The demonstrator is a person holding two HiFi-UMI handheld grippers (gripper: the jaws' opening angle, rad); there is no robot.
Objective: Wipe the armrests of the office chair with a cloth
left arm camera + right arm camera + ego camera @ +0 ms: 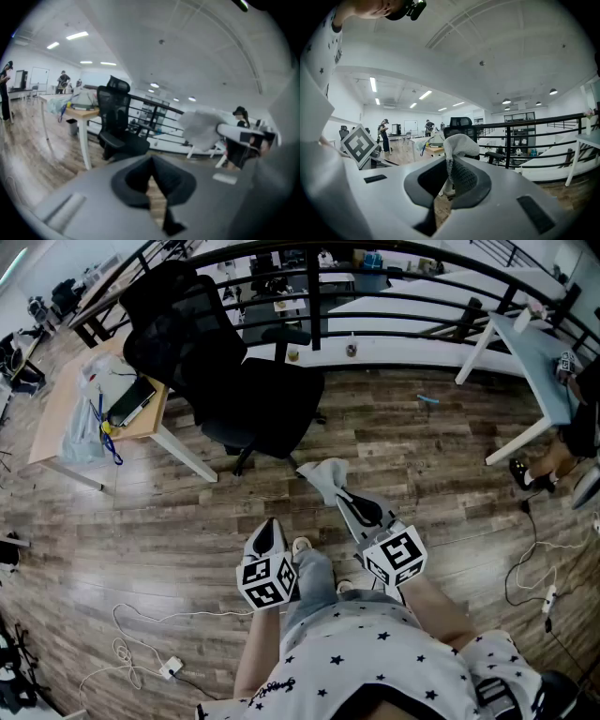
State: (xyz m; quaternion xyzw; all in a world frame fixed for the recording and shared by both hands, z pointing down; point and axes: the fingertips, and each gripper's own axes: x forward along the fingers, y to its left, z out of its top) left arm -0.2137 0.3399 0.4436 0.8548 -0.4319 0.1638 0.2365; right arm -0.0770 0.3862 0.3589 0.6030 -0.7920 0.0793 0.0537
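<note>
Head view, from the left: a wooden worktop (52,418) carrying a plastic bag (86,423) stands at the far side of the wood floor (431,474). Just beside it is the black office chair (234,381), with its tall backrest nearest the worktop and its seat turned to the right. A black railing (316,306) runs behind the chair.

Closer to the person, the left gripper (269,532) points forward and sits well short of the chair. In the left gripper view its jaws are pressed together with nothing between them, and the chair stands ahead and to their left.

Next to the right is the pale grey cloth (321,474), in the air above the floor and near the front of the seat but apart from it. Its long axis follows the line of the right gripper (343,498), running forward and slightly left toward the chair.

The right gripper view shows the jaws pinching the cloth's lower end. From there the fabric rises past the tips and bunches into a rounded wad that covers part of the chair behind it.
</note>
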